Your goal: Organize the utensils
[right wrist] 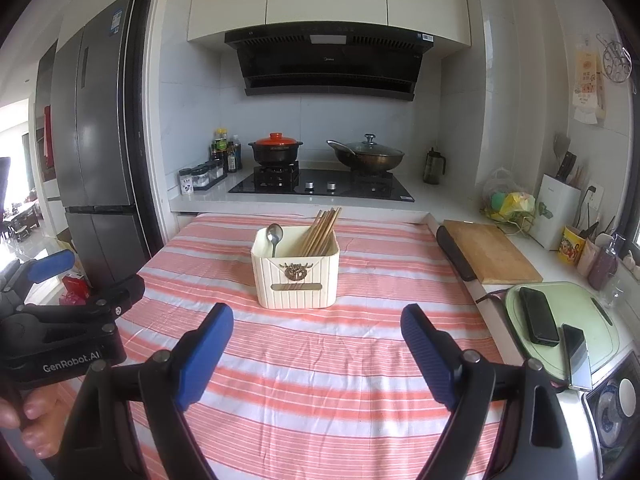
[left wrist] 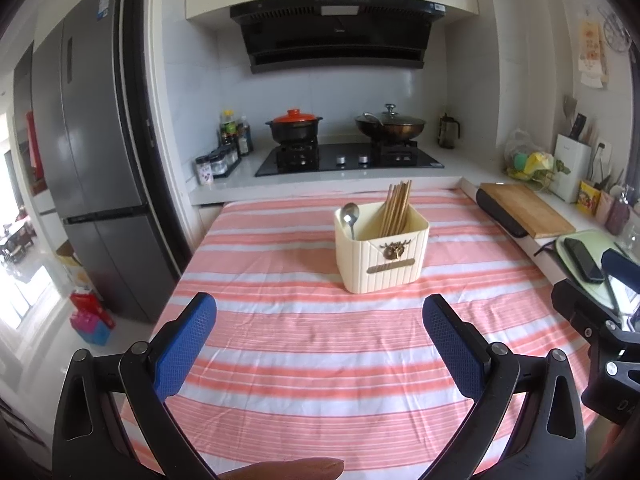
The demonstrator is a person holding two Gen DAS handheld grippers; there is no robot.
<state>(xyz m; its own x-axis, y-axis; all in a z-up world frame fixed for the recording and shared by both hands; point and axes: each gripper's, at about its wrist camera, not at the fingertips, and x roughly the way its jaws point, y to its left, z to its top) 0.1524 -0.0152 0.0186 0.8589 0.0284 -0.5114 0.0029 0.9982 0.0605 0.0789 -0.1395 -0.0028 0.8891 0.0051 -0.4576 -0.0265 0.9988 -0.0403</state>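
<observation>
Cream ribbed utensil holder (right wrist: 295, 276) stands upright on the striped tablecloth (right wrist: 304, 380), toward the far half of the table, nearer the stove side. Two compartments show. Metal spoon (right wrist: 275, 237) in the left one, bowl up; bundle of wooden chopsticks (right wrist: 320, 231) in the right one, leaning right. The left wrist view agrees: spoon (left wrist: 349, 216) and chopsticks (left wrist: 396, 208) both inside the holder (left wrist: 380, 258).

No loose utensils anywhere on the cloth in either view (what lies under the camera bodies can't be seen).

Left gripper (left wrist: 320, 340): blue pads spread wide, nothing between them, hanging over bare cloth, well short of the holder. Right gripper (right wrist: 316, 356): likewise wide apart and empty-handed, holder straight ahead but apart from it. Left unit also visible at the left edge of the right view, fingers (right wrist: 36, 408) wrapped on its grip.

Judgement: sorting looks finished or nearly so, with spoon and chopsticks separated by compartment and nothing left out to collect. If anything remains, it lies outside these views; I see no next piece to pick.
</observation>
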